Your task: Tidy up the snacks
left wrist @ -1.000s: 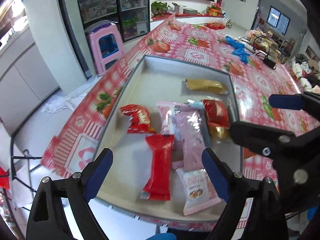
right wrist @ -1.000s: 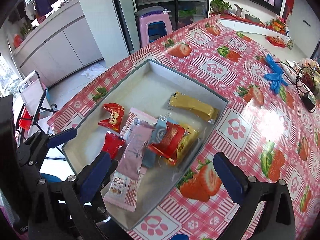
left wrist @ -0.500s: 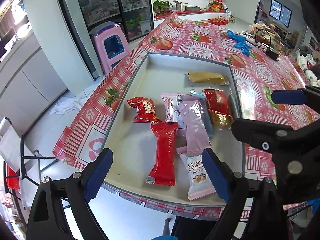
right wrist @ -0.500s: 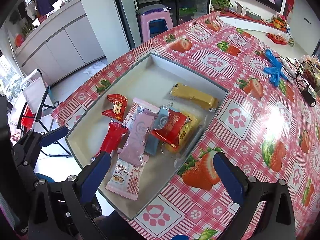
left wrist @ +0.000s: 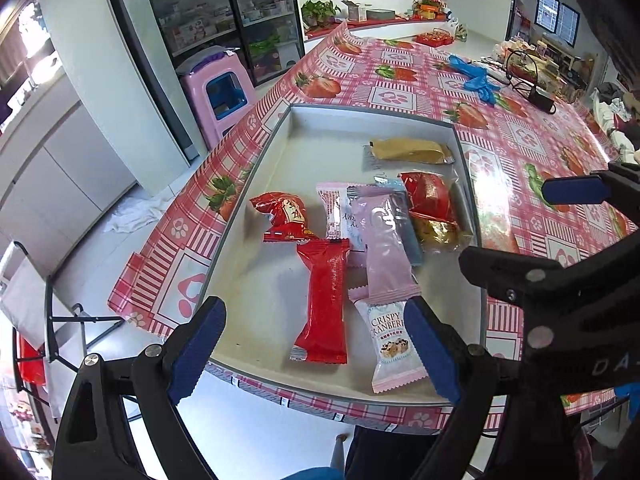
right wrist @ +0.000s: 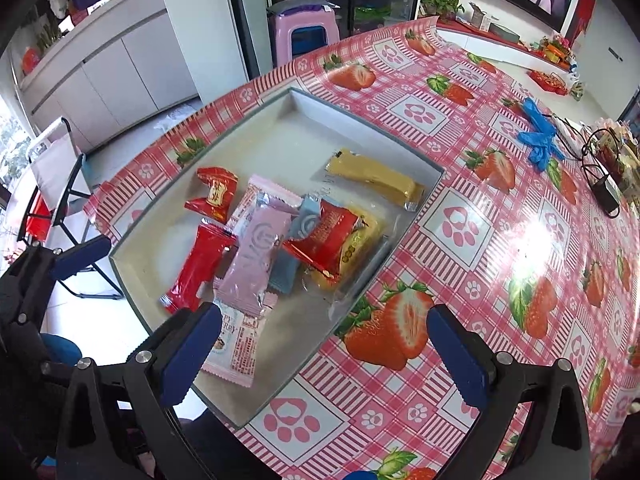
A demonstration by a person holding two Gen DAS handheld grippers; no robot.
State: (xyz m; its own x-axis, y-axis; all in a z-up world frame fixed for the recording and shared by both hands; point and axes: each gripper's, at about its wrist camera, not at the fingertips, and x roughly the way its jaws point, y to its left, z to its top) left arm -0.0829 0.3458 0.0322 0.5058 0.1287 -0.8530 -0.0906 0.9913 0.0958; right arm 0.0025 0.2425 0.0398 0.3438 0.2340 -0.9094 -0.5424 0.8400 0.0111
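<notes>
Over the grey tray (left wrist: 256, 168), both grippers gape empty.
Long red bar (left wrist: 322, 300) lies lengthwise toward the tray's near edge; left gripper (left wrist: 316, 354), right gripper (right wrist: 324, 354).

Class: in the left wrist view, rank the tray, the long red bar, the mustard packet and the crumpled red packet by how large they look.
1. Tray
2. Long red bar
3. Mustard packet and crumpled red packet: look alike; the mustard one lies farther off, so unranked.
</notes>
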